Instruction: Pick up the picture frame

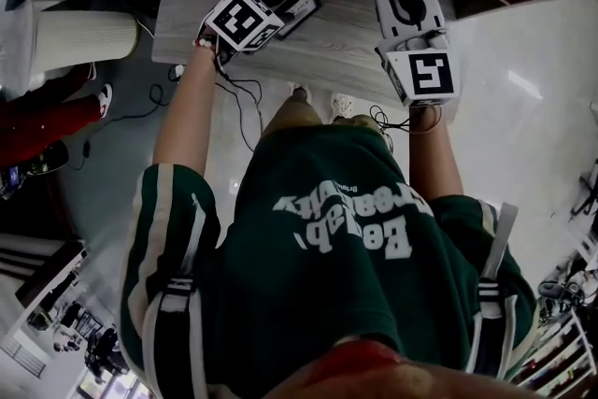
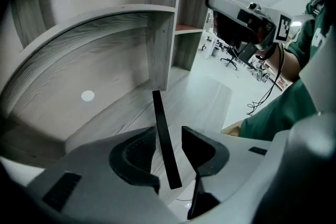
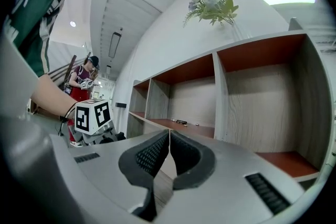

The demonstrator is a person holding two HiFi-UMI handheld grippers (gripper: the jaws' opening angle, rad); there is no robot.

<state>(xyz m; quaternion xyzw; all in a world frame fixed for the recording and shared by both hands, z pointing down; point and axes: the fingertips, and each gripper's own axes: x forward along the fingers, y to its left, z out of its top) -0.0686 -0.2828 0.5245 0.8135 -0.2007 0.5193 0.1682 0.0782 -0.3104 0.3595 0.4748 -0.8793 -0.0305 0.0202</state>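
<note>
Overhead view steeply down; two close views toward shared shelf point(image 2: 105, 60)

The grey wood shelf point(image 2: 210, 99) lies under the left gripper point(image 2: 170, 136). A thin black frame point(image 2: 160, 118) stands on it on its edge, between that gripper's wide-apart jaws.

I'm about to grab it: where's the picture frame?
Left gripper view: the picture frame sits edge-on on the wooden shelf, between the open left tongs.
</note>
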